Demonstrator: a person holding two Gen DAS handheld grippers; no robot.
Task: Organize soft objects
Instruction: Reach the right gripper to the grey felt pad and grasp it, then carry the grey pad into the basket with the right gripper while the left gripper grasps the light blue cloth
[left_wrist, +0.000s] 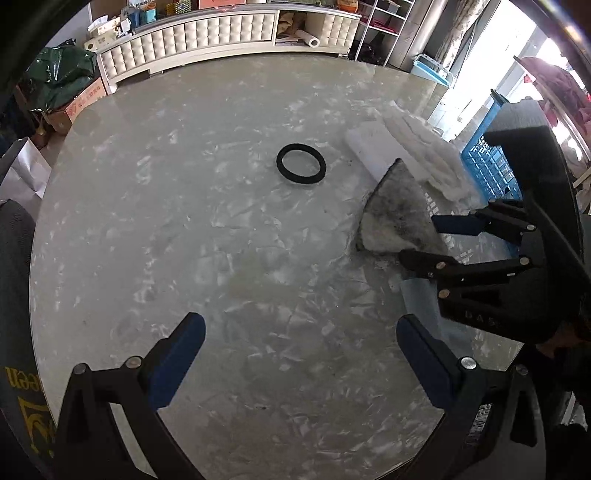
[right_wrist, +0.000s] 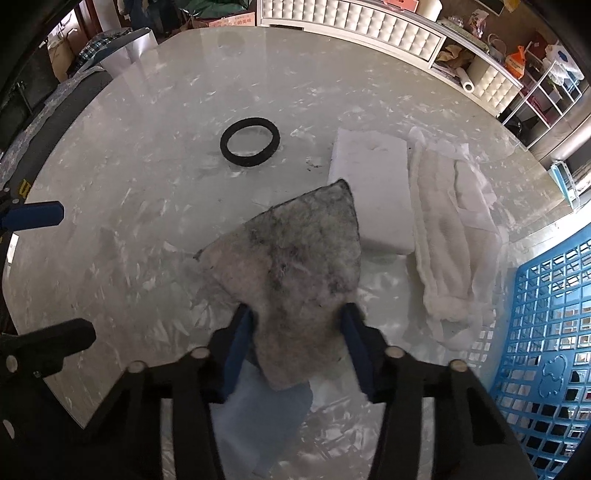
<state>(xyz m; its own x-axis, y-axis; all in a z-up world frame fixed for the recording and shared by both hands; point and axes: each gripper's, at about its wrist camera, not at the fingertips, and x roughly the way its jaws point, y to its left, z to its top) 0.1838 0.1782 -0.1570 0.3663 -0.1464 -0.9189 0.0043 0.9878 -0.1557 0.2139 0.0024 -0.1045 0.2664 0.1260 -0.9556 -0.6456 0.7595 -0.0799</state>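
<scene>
A grey, fuzzy, dirty pad lies on the glossy marble table, one corner resting on a white foam block. My right gripper points steeply down and is shut on the pad's near end, which bunches between the blue pads. From the left wrist view the same grip sits at the right, on the grey pad. A black elastic ring lies flat further back. My left gripper hangs open over bare table, holding nothing.
A crumpled white cloth lies beside the foam block. A blue plastic lattice basket stands at the table's right edge. Beyond the table are a white padded cabinet, boxes and shelves. The table's rounded edge curves close on the left.
</scene>
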